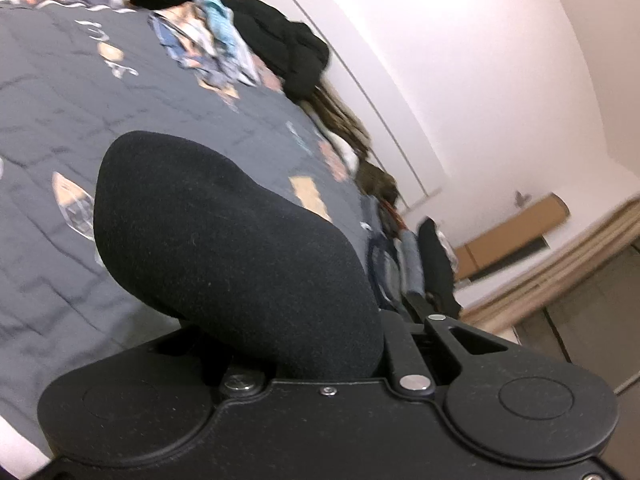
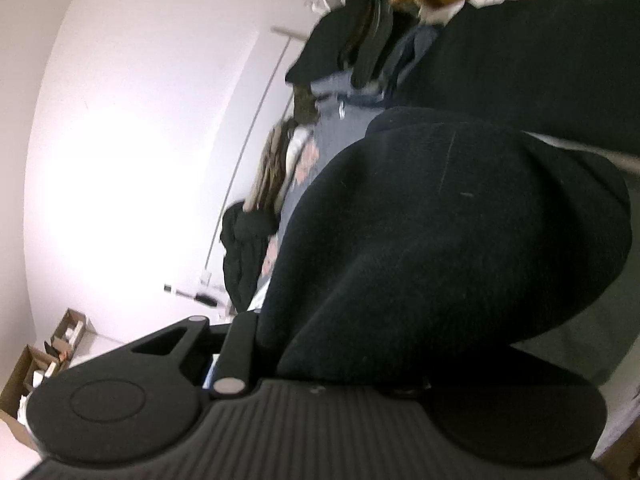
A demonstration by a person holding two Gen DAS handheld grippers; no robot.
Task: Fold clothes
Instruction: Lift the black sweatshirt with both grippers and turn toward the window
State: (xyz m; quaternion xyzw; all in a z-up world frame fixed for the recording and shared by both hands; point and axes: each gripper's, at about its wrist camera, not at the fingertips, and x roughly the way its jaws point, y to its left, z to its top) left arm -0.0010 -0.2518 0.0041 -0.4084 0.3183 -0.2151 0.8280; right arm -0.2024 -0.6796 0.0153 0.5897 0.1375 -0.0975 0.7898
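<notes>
The black garment (image 1: 224, 248) is bulging out of the left gripper (image 1: 360, 320), and in the right wrist view the same dark cloth (image 2: 440, 240) is billowing from the right gripper (image 2: 272, 344) — both jaws are clenching it above the grey quilted bed (image 1: 60, 120). It is looking soft, thick and limp, likely light, sagging between the 2 holds. Pinching at hems or corners seems best — a mid-panel hold would bunch. Other clothes (image 1: 288, 52) are lying along the wall.

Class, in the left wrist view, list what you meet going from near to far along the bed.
Hand-held gripper → black garment bunched in it → grey patterned quilt → crumpled patterned cloth → black clothes pile.
</notes>
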